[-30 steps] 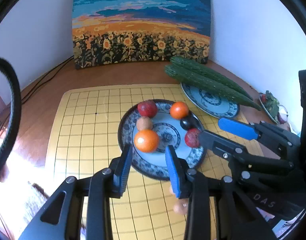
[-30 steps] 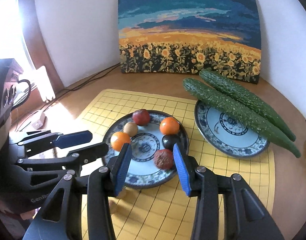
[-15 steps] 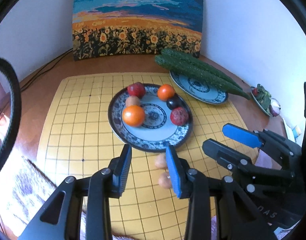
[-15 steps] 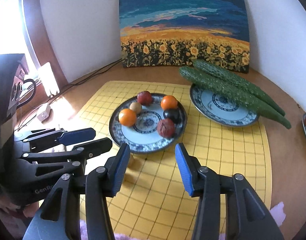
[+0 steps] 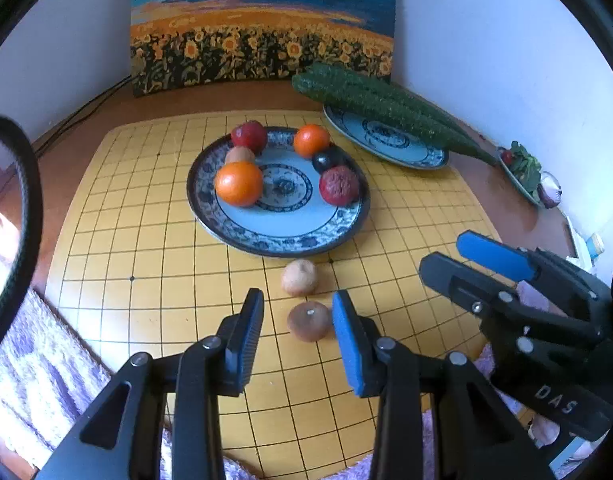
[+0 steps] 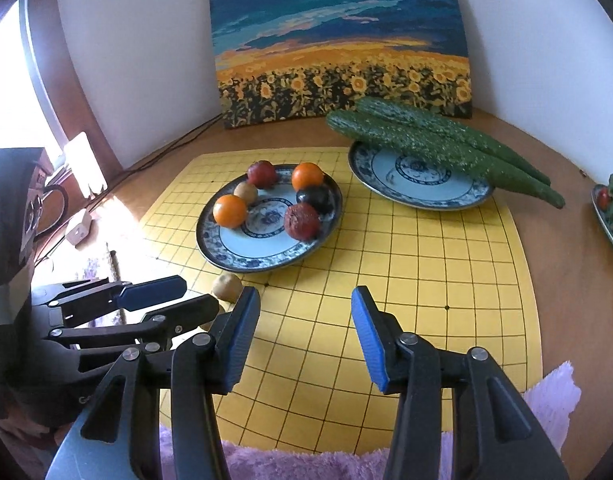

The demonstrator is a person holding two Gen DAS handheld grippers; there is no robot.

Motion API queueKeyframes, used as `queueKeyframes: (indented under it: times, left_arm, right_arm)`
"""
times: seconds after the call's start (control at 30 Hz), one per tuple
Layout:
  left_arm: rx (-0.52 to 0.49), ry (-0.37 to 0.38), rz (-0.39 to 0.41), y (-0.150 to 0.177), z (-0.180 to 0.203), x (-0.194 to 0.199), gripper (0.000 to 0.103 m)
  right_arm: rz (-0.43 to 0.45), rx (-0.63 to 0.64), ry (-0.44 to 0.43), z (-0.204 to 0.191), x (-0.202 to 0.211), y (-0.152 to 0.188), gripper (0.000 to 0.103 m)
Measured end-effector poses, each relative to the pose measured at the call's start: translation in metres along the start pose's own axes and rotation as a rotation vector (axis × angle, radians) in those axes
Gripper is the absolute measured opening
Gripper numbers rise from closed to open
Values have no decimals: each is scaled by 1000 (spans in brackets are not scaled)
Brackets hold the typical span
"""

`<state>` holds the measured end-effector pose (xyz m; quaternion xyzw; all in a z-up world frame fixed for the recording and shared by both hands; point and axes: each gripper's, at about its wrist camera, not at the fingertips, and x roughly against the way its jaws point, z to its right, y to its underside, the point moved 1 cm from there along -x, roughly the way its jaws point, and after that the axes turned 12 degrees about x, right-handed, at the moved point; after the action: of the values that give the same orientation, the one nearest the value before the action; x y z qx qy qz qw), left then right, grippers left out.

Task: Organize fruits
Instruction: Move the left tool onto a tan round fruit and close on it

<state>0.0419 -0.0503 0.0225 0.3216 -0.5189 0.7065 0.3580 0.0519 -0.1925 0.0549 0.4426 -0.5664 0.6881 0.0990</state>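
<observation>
Below: left gripper (image 5: 296,326), jaws spread, flanking a brown fruit (image 5: 309,320) on the yellow grid mat (image 5: 146,240) | tan fruit (image 5: 299,277) just beyond, beside the fruit plate (image 5: 278,240) | right gripper (image 6: 306,332), jaws spread, empty.

nearer tan fruit (image 6: 207,325) mostly hidden behind left claw (image 6: 168,298)

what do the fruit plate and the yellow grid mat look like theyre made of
Fruit plate: likely glazed ceramic, with a glossy sheen and blue-and-white painted pattern.
Yellow grid mat: looks like thin matte vinyl or rubber lying flat with printed black lines, though it could be a thin board.
</observation>
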Motion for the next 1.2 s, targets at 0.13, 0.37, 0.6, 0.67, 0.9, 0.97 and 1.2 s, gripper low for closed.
queueKeyframes:
  times: [0.13, 0.37, 0.6, 0.67, 0.9, 0.97, 1.2]
  left_arm:
    - [3, -7, -10, 2, 1, -5, 37]
    - [-6, -8, -20, 7, 6, -9, 37]
    - [-8, -17, -27, 10, 8, -15, 37]
    - [-9, -20, -24, 11, 9, -16, 37]
    - [-12, -8, -22, 12, 8, -18, 27]
    - [-13, 1, -22, 12, 7, -17, 27]
    - [-1, -8, 12, 8, -1, -6, 27]
  right_arm:
    - [-1, -10, -1, 4, 0, 3, 49]
    - [-5, -21, -4, 6, -1, 7, 49]
    - [-15, -29, -7, 8, -4, 10, 49]
    - [-17, -33, -9, 9, -6, 11, 49]
    - [-21, -35, -14, 8, -8, 12, 49]
    - [-22, -35, -14, 7, -8, 12, 49]
    - [-23, -34, -16, 4, -9, 11, 49]
